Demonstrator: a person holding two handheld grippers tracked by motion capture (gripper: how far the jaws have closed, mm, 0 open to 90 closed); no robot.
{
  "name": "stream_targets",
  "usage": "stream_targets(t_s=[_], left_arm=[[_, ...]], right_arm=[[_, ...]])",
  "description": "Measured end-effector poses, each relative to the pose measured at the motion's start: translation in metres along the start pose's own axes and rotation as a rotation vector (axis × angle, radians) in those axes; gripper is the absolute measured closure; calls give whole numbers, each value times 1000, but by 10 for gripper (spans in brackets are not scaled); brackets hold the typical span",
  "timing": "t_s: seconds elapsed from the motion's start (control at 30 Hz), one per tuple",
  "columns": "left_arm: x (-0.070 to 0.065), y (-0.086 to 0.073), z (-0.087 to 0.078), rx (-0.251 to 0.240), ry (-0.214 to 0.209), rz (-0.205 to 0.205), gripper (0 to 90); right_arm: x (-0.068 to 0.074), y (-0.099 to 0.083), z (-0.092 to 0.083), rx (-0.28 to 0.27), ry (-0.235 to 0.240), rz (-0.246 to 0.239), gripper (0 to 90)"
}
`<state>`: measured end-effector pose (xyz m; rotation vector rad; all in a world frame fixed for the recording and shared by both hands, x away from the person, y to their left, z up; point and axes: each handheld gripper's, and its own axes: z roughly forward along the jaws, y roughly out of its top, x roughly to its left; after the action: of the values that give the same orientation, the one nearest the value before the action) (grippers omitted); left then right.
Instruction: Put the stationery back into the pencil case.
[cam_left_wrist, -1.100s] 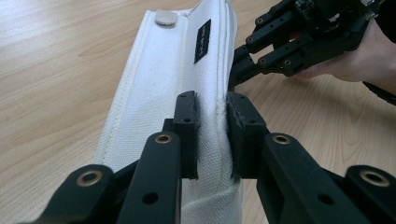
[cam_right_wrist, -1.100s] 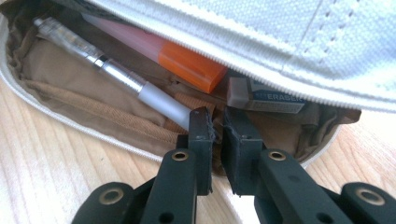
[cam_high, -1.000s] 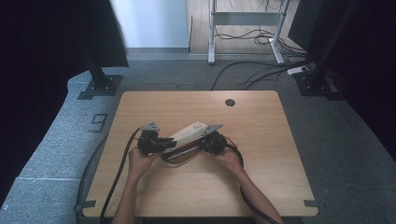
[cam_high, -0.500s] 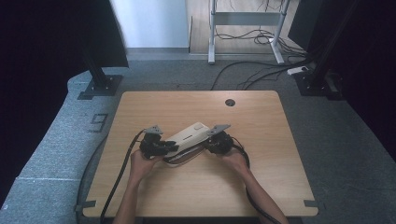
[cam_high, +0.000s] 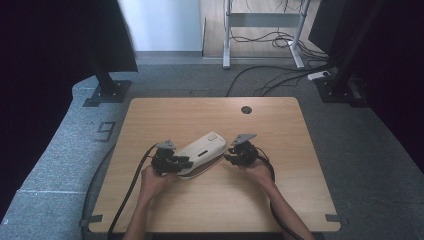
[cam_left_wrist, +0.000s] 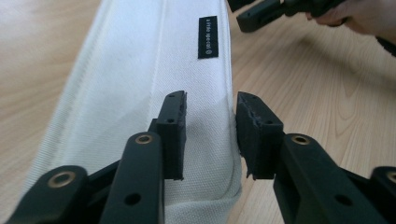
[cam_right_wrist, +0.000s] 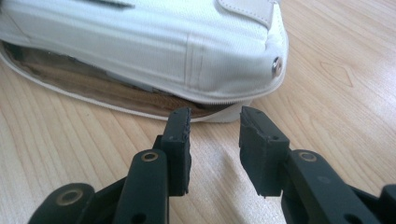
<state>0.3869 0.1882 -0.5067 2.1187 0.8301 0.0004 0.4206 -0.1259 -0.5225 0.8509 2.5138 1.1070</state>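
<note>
So there's a white pouch (cam_high: 202, 148) lying at a slant on the desk (cam_high: 280, 200), near the person's edge and between the two grippers. It's a woven canvas, fine ribbed texture, long with rounded corners. There's a little black label (cam_left_wrist: 208, 37) sewn on one face, a metal rivet (cam_right_wrist: 276, 66) at one corner and a smoother flap (cam_right_wrist: 243, 9) up top. Along the bottom edge it gapes a bit and you can see a brown lining (cam_right_wrist: 93, 86) inside.

The left gripper (cam_high: 186, 162) has its fingers (cam_left_wrist: 173, 133) apart, and they've just been opening. The pouch's end sits in the gap with the pads straddling its edge, not squeezing it. The right gripper (cam_high: 227, 156) is just short of the other end, its fingers (cam_right_wrist: 180, 147) also spread and just been opening, with only bare wood between them. The fingers are matte black plastic blocks with brass rivets. The desk is pale wood grain with a round cable hole (cam_high: 245, 109) at the far side.
</note>
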Motion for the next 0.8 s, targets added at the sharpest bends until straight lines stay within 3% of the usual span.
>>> stream_targets(t_s=[0.3,0.53,0.8], left_arm=[[-4,-5,4,10,31,26,602],[-10,-3,0,2,96,60,387],[-17,2,-15,-68,102,59,209]], right_arm=[[-1,-5,-3,-1,0,8,585],[0,-6,-5,-9,5,17,473],[7,-3,-11,-6,28,-10,299]])
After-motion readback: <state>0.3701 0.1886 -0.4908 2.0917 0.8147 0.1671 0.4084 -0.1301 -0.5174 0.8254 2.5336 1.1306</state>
